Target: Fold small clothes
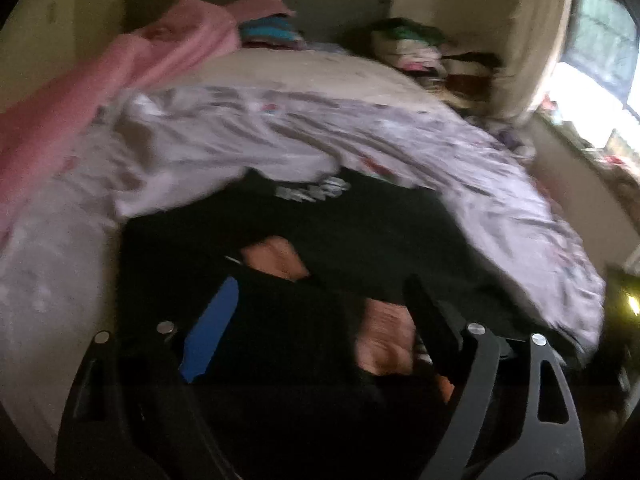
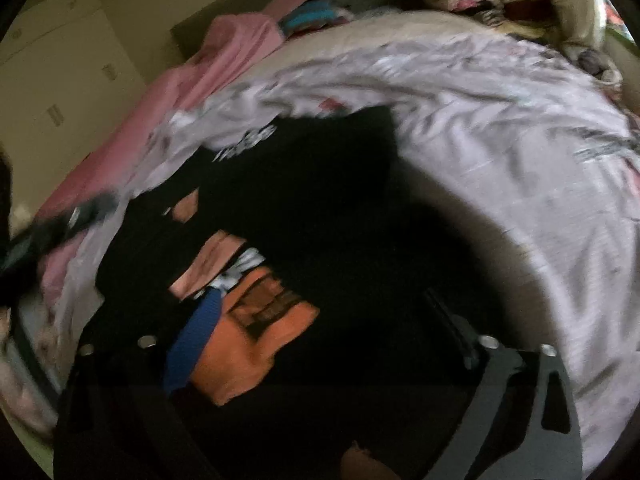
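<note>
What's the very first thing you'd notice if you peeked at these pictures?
A big heap of black clothes with orange and blue patches fills the near part of the bed, right in front of both grippers. Behind it a crumpled pale lilac sheet spreads across the mattress, and a pink blanket runs along the bed's left side up to the headboard.

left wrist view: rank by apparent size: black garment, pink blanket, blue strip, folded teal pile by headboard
1. black garment
2. pink blanket, clearly smaller in frame, though it lies farther off
3. blue strip and teal pile: similar; strip nearer, so unranked
</note>
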